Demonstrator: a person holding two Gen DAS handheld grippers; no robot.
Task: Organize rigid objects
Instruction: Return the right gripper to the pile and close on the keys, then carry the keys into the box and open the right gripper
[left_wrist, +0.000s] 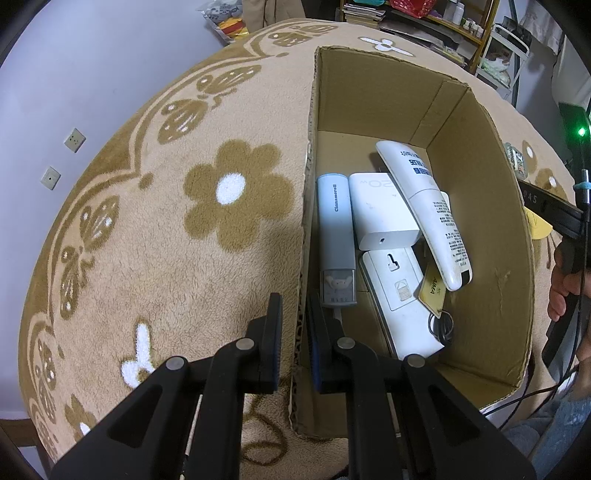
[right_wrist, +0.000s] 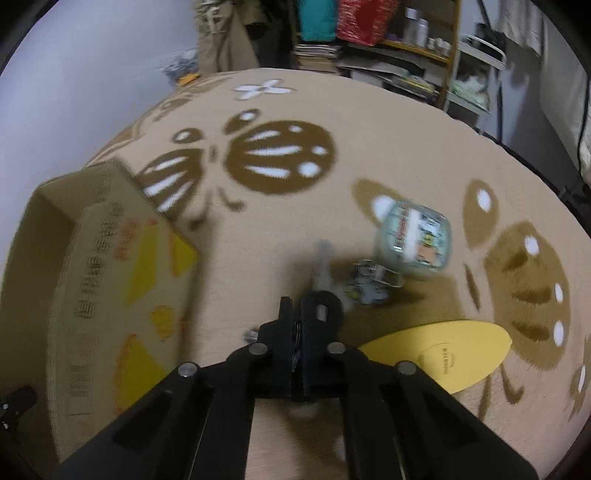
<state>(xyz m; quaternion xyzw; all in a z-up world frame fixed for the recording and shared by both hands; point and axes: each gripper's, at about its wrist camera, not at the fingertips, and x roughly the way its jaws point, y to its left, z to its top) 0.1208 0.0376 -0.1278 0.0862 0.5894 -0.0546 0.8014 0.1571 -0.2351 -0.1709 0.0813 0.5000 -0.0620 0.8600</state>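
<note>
With the left claw (left_wrist: 295, 314) pinching the open brown cardboard box's (left_wrist: 480, 206) wall, and the right claw (right_wrist: 295, 314) pressed together on a small, blurred silvery keychain-like object (right_wrist: 321, 266) above the beige flower-patterned blanket (right_wrist: 332, 125), carry it steadily over the box rim before releasing

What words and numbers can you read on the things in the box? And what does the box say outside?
"Cinnamoroll": on the light blue case.
"20W", seen upside down: on the white charger.
"AMA": on the yellow tag; the rest is hidden.
White tube: print too small to read.
Box outside and yellow card: print too blurred to read.
</note>
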